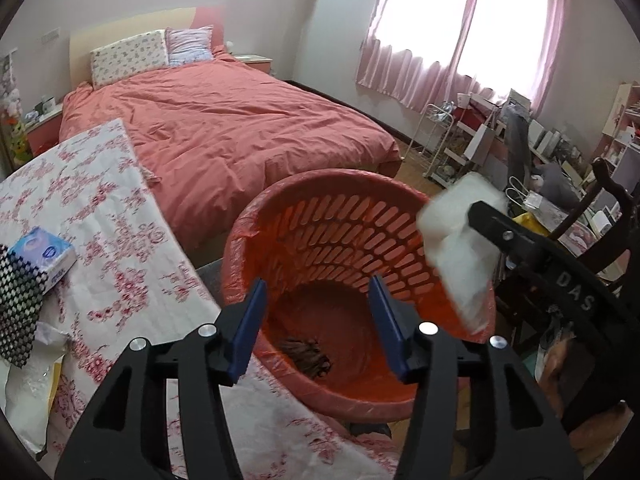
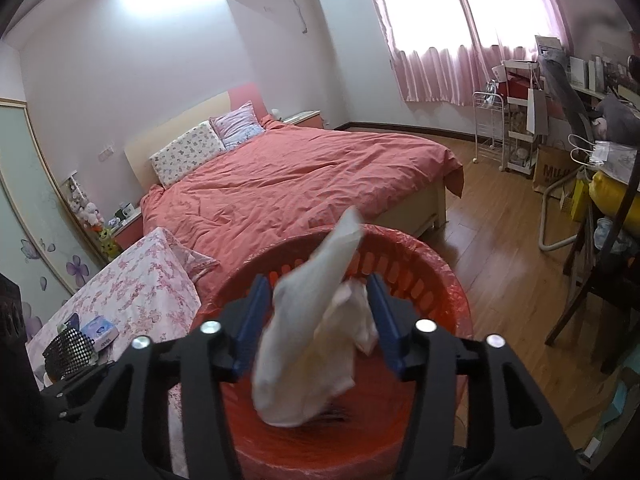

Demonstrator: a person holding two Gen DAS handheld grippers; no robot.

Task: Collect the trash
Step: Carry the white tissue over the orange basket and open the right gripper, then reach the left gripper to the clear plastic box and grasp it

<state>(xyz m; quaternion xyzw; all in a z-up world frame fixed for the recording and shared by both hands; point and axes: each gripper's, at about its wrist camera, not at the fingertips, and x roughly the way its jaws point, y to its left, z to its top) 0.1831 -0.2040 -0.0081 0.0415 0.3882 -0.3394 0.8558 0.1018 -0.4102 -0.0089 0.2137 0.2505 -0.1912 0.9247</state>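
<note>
1. One orange slotted waste basket point(image 1: 344, 240), lined with a thin red bag, stands tilted toward the cameras beside the flowered cloth point(image 1: 120, 216); its rim shows in the right wrist view too point(image 2: 432, 256)
2. One dark clump of rubbish point(image 1: 306, 354) lies on the basket's bottom
3. One crumpled white tissue point(image 2: 316, 344), blurred, hangs between the blue pads of the right gripper point(image 2: 318, 316) over the basket's mouth; from the left wrist camera the same tissue point(image 1: 456, 240) shows at the basket's right rim, beside that gripper's black finger
4. The right gripper's two fingers stand spread; the left pad seems to touch the tissue and the right pad stands clear of it, so nothing pinches it
5. The left gripper point(image 1: 318, 308) also has its two fingers spread apart, nothing between them but the view into the basket below
6. One bed point(image 1: 240, 128) with a salmon duvet fills the middle of the room, with two pillows point(image 1: 128, 56) at its head: one flowered, one pale blue and pink
7. One blue tissue box point(image 1: 44, 258) rests on the flowered cloth, touching one black-and-white checked item point(image 1: 16, 304)
8. One window with pink curtains point(image 1: 436, 36) lights the right wall
</note>
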